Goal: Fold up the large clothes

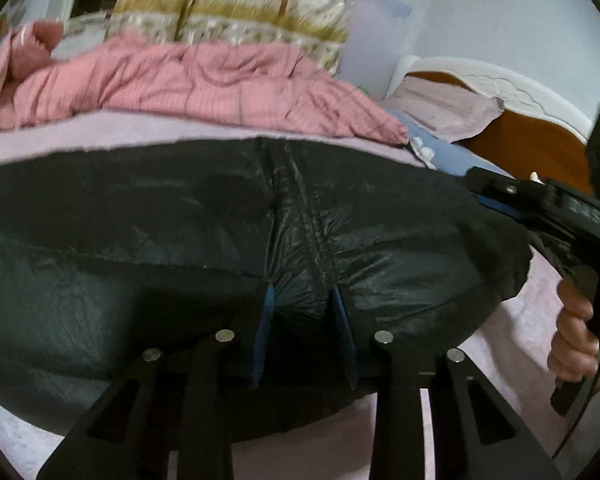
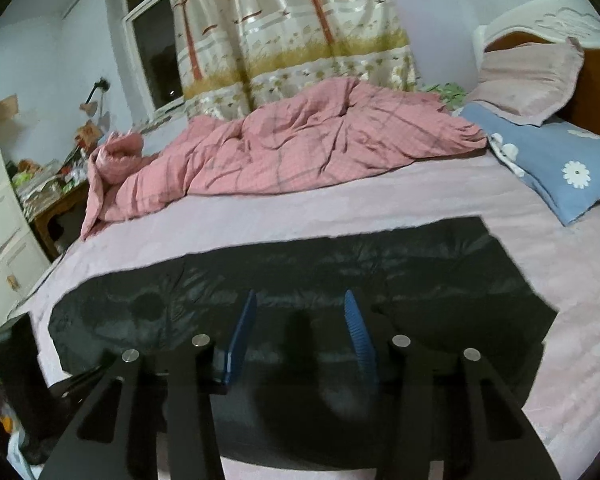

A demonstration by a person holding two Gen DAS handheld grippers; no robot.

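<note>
A black shiny puffer jacket (image 1: 160, 240) lies flat on the pink bed sheet, its zipper (image 1: 314, 236) running up the middle; it also shows in the right wrist view (image 2: 340, 272). My left gripper (image 1: 302, 294) presses down on the jacket by the zipper, its blue pads apart with a bulge of jacket fabric between them. My right gripper (image 2: 302, 300) is open and empty, held above the jacket. The right gripper also shows in the left wrist view (image 1: 476, 184) over the jacket's right edge, held by a hand (image 1: 576, 332).
A crumpled pink checked duvet (image 2: 292, 148) lies along the far side of the bed. A blue flowered pillow (image 2: 552, 172) and a pink pillow (image 2: 532, 80) lie at the right by the headboard (image 2: 540, 24). A white cabinet (image 2: 0, 232) stands left. Curtain (image 2: 292, 32) behind.
</note>
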